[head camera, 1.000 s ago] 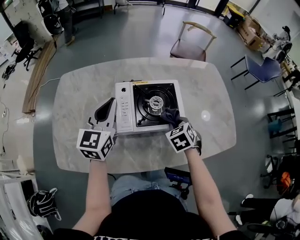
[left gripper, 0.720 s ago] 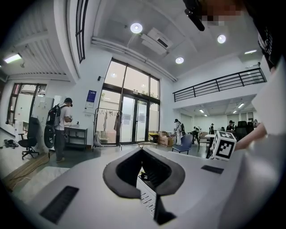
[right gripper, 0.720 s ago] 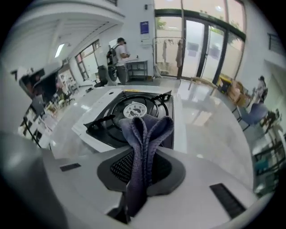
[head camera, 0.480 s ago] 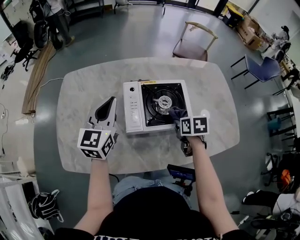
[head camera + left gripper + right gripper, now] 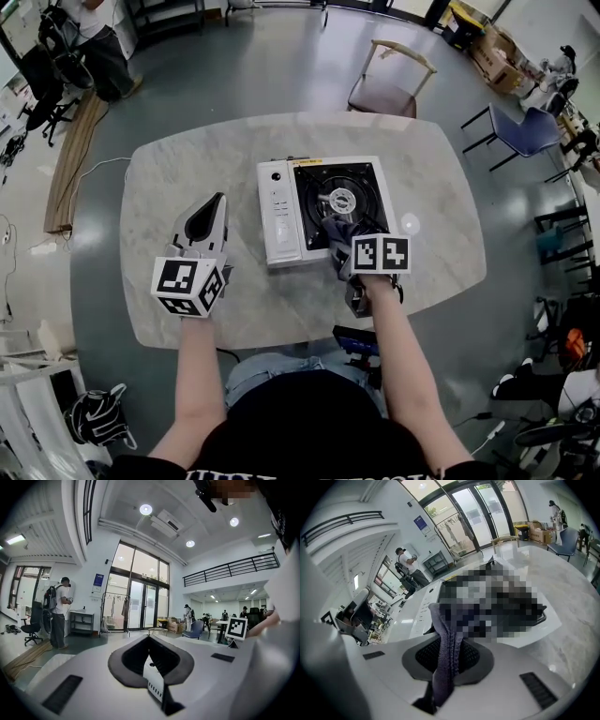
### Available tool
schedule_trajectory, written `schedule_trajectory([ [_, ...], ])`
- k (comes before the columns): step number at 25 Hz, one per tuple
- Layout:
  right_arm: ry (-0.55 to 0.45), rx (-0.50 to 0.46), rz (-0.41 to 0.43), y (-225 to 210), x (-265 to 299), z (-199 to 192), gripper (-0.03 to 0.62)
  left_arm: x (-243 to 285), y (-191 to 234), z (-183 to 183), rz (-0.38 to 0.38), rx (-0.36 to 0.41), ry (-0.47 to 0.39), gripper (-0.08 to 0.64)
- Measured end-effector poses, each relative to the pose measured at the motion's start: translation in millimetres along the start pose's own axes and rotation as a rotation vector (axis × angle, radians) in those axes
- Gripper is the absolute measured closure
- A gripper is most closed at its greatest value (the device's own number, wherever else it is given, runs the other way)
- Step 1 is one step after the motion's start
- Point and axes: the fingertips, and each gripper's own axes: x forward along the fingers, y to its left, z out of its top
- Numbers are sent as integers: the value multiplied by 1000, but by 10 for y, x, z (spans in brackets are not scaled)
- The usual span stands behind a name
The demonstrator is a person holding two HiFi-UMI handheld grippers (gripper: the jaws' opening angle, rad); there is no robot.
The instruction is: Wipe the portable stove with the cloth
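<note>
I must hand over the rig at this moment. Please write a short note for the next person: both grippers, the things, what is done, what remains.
Left gripper: shut, empty, over the table to the left of the portable stove, apart from it.
Right gripper: shut on the cloth, which lies at the near edge of the stove's black top.
Done: cloth gripped and brought onto the stove.
Left: wipe across the top and the white panel. How much is already clean cannot be told.
</note>
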Motion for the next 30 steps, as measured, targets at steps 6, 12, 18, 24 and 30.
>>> schedule_trajectory([
  [6,3,14,-10,184,53,-123,529,-28,85,-20,-35,5,4,549],
  [12,26,54,31,399,83,-337,529,-6,132,-7,-69,1,-3,549],
  [18,120,-14,98,588,90,-596,529,83,71,-70,-90,-17,2,549],
  [24,115,-173,99,618,-240,-320,529,220,-6,-102,-76,-33,16,549],
  [30,-76,-155,165,566,-564,548,528,323,-75,-118,-36,-22,29,549],
])
